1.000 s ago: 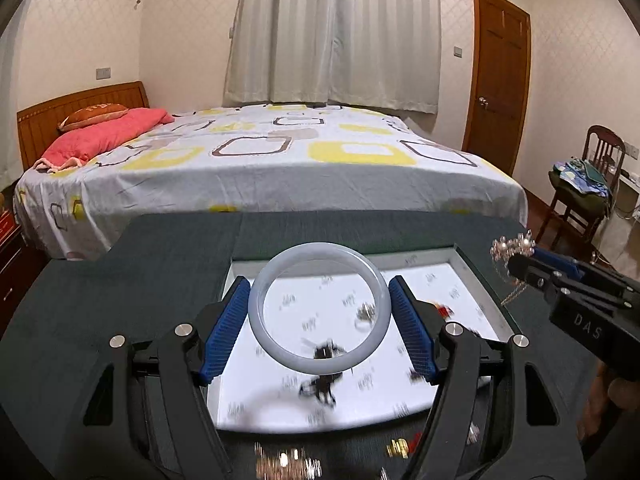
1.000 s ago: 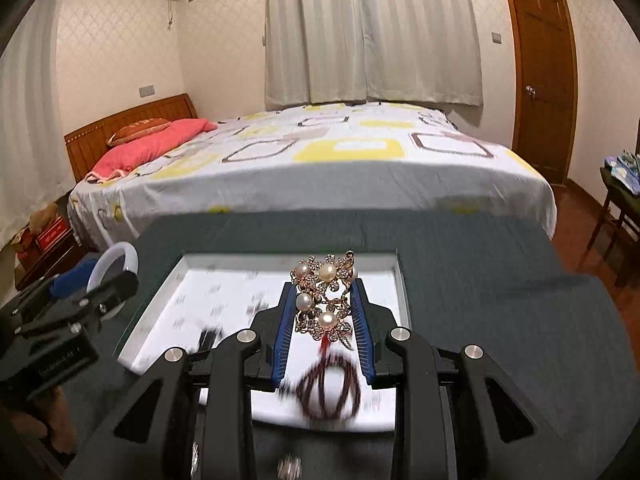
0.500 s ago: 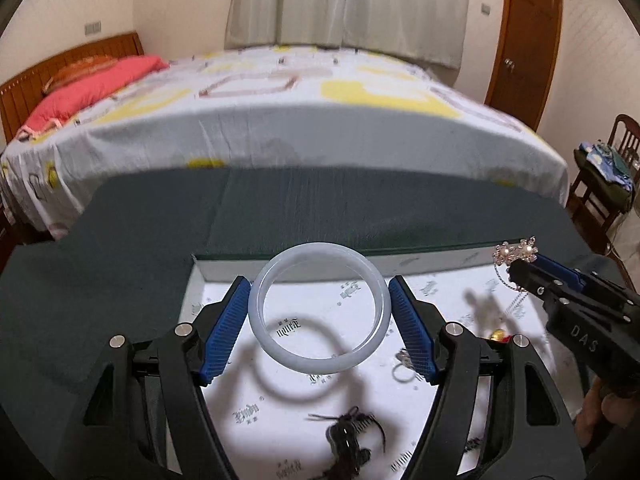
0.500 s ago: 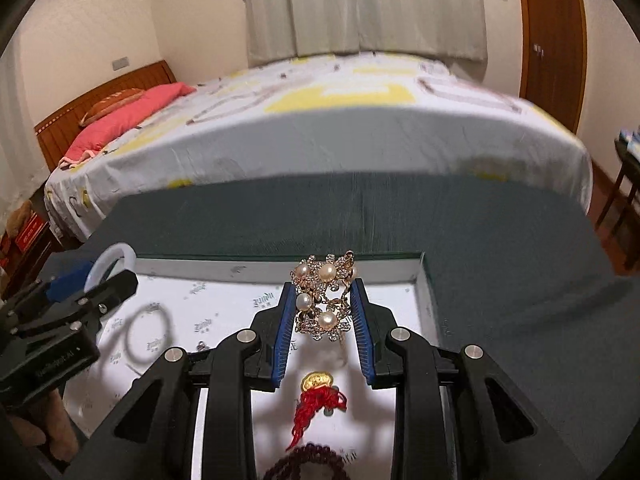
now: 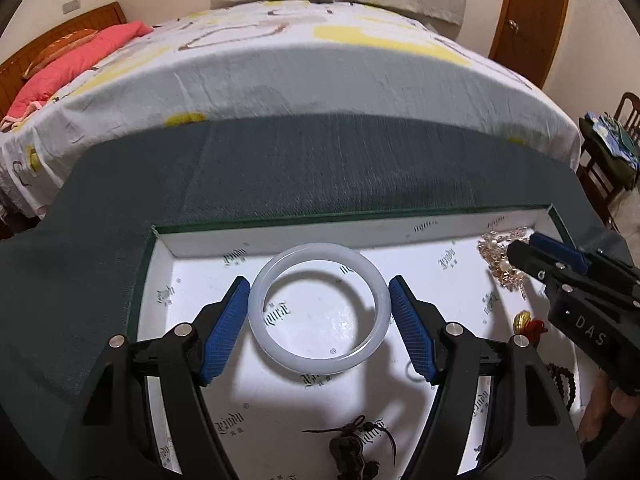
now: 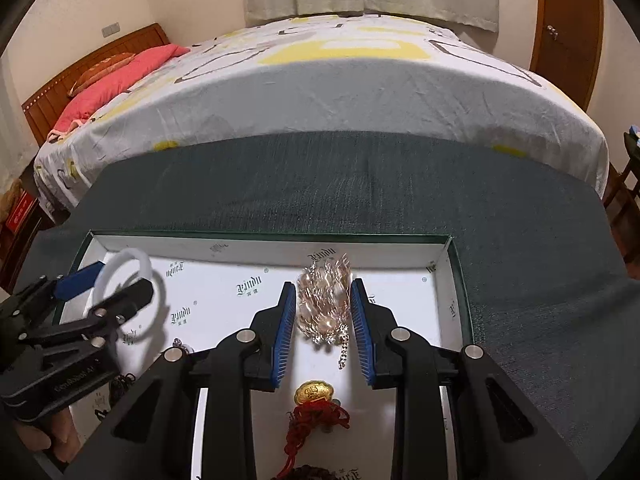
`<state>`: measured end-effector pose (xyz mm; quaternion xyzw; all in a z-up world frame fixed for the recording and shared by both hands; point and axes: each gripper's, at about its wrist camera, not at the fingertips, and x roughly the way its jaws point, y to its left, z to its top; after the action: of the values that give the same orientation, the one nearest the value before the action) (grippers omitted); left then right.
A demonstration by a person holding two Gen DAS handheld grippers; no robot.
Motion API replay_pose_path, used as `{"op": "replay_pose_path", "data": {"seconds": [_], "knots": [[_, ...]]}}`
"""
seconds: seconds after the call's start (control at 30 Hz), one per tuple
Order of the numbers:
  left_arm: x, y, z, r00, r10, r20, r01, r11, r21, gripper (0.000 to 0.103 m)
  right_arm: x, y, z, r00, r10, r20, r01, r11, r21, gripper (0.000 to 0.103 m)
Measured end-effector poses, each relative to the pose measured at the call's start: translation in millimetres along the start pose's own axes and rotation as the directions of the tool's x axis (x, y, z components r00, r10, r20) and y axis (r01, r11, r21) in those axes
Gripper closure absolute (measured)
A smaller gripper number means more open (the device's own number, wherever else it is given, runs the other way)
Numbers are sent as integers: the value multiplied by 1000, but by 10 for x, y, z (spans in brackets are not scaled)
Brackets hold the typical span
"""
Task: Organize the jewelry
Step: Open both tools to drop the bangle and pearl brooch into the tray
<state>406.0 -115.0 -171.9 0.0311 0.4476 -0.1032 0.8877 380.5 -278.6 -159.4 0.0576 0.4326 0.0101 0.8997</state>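
Observation:
My left gripper (image 5: pixel 319 324) holds a pale white bangle (image 5: pixel 319 307) between its blue pads, low over the far left part of the white-lined box (image 5: pixel 360 229). It also shows in the right wrist view (image 6: pixel 124 272). My right gripper (image 6: pixel 323 330) has opened; the gold pearl ornament (image 6: pixel 325 306) is blurred between the parted pads, dropping toward the box floor near the far right corner. The ornament shows in the left wrist view (image 5: pixel 498 258) at the right gripper's tip.
In the box lie a gold charm with red tassel (image 6: pixel 314 404), a dark bead bracelet (image 5: pixel 562 380), a dark knotted pendant (image 5: pixel 352 446) and a small ring (image 5: pixel 414 372). The box sits on a dark green cloth (image 6: pixel 360 188). A bed (image 5: pixel 300 60) stands beyond.
Both grippers moved forward and down toward the box's far side. The right gripper's pads parted and the pearl ornament has slipped loose, blurred in motion.

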Motion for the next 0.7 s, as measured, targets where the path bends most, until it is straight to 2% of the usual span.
{"op": "replay_pose_path", "data": {"seconds": [0.03, 0.07, 0.13, 0.23, 0.4, 0.5, 0.7], "knots": [[4, 0, -1, 1000, -1, -5, 1, 1000, 0, 34, 0, 2, 3, 1000, -1, 0, 1, 1000, -1, 67], [10, 4, -4, 1000, -3, -9, 3, 1000, -3, 33, -14, 2, 1, 1000, -4, 6, 4, 1000, -1, 57], [0, 13, -8, 1000, -5, -4, 4, 1000, -12, 32, -61, 6, 0, 1000, -2, 31, 3, 1000, -4, 51], [-76, 15, -5, 1000, 4, 29, -3, 1000, -13, 23, -168, 19, -16, 998, -17, 68, 18, 1000, -14, 51], [-343, 35, -28, 995, 0, 100, 2, 1000, -17, 22, -511, 24, -118, 987, -20, 158, 22, 1000, -16, 51], [-592, 31, -100, 984, 8, 176, -6, 1000, -16, 22, -705, 28, -207, 979, -25, 200, 29, 999, -20, 50], [-983, 24, -265, 964, 15, 265, -7, 1000, -29, 21, -1065, 26, -412, 962, -41, 268, 48, 999, -18, 50]]}}
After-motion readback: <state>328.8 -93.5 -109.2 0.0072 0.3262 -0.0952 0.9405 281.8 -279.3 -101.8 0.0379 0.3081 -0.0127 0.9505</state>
